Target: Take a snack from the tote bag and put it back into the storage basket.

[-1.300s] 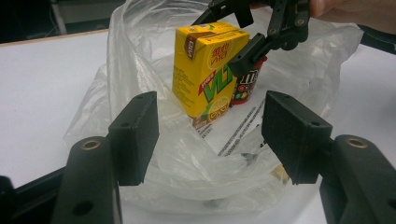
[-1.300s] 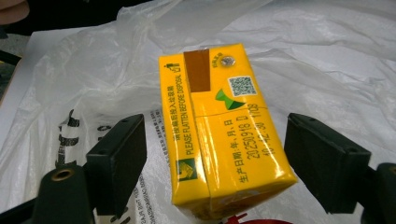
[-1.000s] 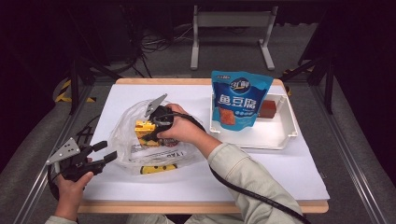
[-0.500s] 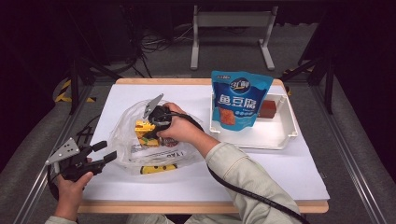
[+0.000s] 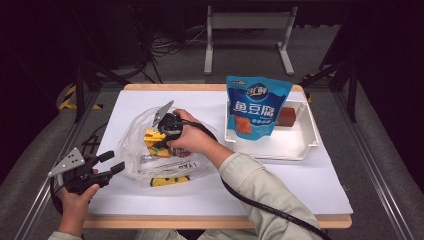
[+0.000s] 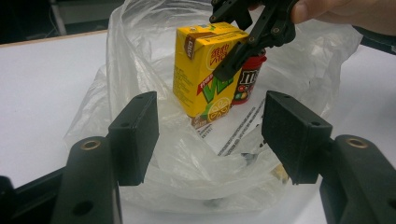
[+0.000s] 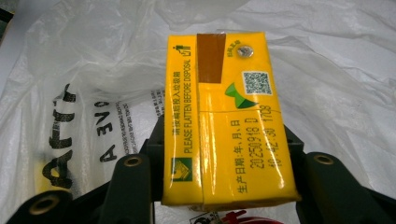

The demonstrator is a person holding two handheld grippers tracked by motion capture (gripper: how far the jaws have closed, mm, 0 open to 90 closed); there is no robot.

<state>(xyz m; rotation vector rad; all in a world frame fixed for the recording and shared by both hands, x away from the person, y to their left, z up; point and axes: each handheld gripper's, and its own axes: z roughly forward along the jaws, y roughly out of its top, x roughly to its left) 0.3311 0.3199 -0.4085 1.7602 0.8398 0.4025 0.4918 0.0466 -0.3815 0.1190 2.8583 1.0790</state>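
Juice carton (image 6: 208, 74) pinched in my right jaws inside the plastic bag (image 5: 150, 165) on the bench (image 5: 280, 190).

My right gripper (image 5: 162, 134) reaches into the bag's mouth, wrist bent down, its jaws having just closed onto the yellow carton's sides; a red candy tube (image 6: 247, 79) stands just behind. My left gripper (image 5: 107, 162) hovers level at the bag's left edge, jaws spread and holding nothing.

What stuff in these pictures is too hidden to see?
- Red candy tube: left gripper view, mostly behind the juice box and the right tongs.
- Brown block: high view, partly behind the blue pouch.
- Things low in the bag: high view, blurred by crinkled plastic.
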